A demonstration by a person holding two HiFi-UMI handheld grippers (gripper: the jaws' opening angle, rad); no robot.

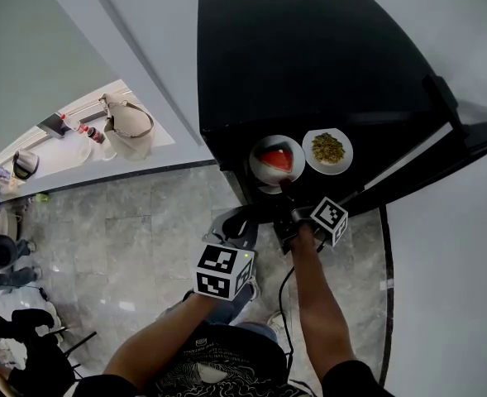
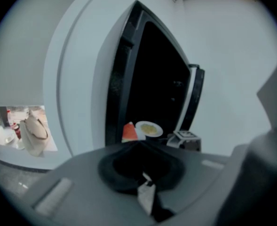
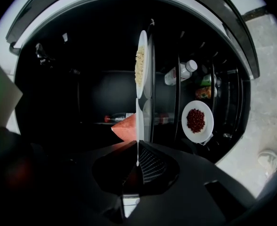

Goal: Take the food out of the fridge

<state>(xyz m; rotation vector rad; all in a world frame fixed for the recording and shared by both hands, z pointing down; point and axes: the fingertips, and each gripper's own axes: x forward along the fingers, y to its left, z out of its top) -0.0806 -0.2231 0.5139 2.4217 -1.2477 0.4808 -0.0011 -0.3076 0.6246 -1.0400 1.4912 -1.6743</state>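
The black fridge (image 1: 309,64) stands open, its door (image 1: 441,151) swung out to the right. On a shelf sit two white plates: one with a red watermelon slice (image 1: 278,160) and one with yellow-green food (image 1: 327,148). My right gripper (image 1: 284,188) is shut on the near rim of the watermelon plate (image 3: 138,126), which shows edge-on in the right gripper view, with the slice (image 3: 125,126) to its left. The other plate (image 3: 141,62) lies beyond it. My left gripper (image 1: 240,219) hangs below the shelf's front, jaws shut and empty, with both plates (image 2: 149,128) ahead of it.
Deeper in the fridge are a plate of red beans (image 3: 197,121), a white bottle (image 3: 180,73) and a cola bottle (image 3: 117,118). Grey marble floor (image 1: 144,238) lies to the left. A beige bag (image 1: 127,127) rests on a white counter. A shoe (image 3: 270,161) is on the floor.
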